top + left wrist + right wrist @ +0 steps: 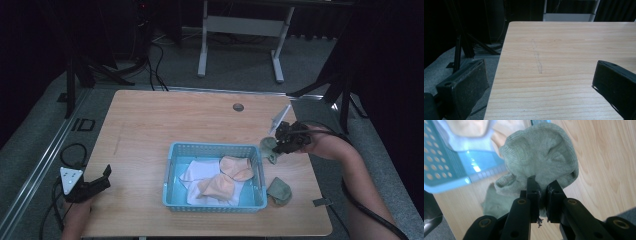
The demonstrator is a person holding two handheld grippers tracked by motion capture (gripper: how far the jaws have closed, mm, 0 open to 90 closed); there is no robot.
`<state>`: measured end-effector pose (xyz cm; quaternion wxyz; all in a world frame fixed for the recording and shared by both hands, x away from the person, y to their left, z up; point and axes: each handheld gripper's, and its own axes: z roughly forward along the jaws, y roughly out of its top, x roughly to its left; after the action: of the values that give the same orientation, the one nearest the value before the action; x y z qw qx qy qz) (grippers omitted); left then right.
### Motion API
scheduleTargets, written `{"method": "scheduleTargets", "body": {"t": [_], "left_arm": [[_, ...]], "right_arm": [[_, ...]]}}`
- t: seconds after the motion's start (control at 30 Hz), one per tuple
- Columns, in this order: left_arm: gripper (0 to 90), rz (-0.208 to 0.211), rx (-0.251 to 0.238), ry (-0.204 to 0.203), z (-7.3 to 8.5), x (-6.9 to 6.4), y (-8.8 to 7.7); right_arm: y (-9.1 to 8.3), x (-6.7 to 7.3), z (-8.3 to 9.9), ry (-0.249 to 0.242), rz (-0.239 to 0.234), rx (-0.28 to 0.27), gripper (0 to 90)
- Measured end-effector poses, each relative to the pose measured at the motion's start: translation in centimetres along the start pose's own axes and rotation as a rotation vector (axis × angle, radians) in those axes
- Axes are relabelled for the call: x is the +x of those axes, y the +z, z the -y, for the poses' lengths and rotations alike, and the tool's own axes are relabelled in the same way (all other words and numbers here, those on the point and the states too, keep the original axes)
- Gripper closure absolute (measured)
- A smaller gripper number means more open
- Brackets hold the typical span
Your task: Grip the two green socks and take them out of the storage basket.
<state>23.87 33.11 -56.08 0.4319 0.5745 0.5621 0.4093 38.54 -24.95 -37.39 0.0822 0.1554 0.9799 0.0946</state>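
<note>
Your right gripper (278, 146) has its fingers clamped on a grey-green knitted sock (541, 157) — it hangs above the wooden table (150, 125), just beside the right wall of the light blue plastic basket (172, 170). Your left gripper (102, 179) rests at the table's left edge, fingers wide apart.

No lettering, label, brand or number can be read here. The blue basket (215, 150) left of the right gripper (278, 146) is plain plastic, the green sock (541, 157) pinched between its jaws shows bare knit, and the table (564, 50) ahead of the left gripper (95, 185) carries wood grain and no print.
</note>
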Motion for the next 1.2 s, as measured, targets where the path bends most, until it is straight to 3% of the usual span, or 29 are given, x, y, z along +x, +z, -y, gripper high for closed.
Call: {"method": "scheduleTargets", "body": {"t": [0.2,0.43,0.7,0.73,0.87,1.0,1.07,1.13,1.2], "left_arm": [[0.4,0.001,0.0,0.001,0.0,0.0,0.0],[0.4,0.001,-0.001,0.001,0.0,0.0,0.0],[0.4,0.003,-0.003,-0.001,0.0,0.0,-0.1],[0.4,0.003,0.0,-0.002,0.0,0.0,0.0],[0.4,0.003,0.0,-0.002,0.0,0.0,0.0],[0.4,0.004,-0.002,0.0,0.0,0.0,-0.1],[0.4,0.004,-0.002,0.0,0.0,0.0,-0.1],[0.4,0.004,-0.001,0.0,0.0,0.0,-0.1],[0.4,0.005,-0.001,0.0,0.0,0.0,-0.1]], "right_arm": [[0.3,-1.1,2.3,0.044,0.019,0.01,82.8],[2.1,-1.9,3.3,0.069,0.018,0.0,82.6],[5.7,-2.5,3.8,0.088,0.013,0.005,82.4],[6.8,-2.6,3.9,0.094,0.013,0.01,82.2],[9.1,-2.5,4.0,0.113,-0.019,0.013,82.1],[11.3,-2.1,4.0,0.111,-0.03,0.075,81.0],[12.0,-2.0,4.1,0.114,-0.04,0.087,76.9],[12.2,-2.0,4.2,0.131,-0.044,0.077,61.7],[12.0,-2.1,4.3,0.145,-0.051,0.053,54.6]]}}
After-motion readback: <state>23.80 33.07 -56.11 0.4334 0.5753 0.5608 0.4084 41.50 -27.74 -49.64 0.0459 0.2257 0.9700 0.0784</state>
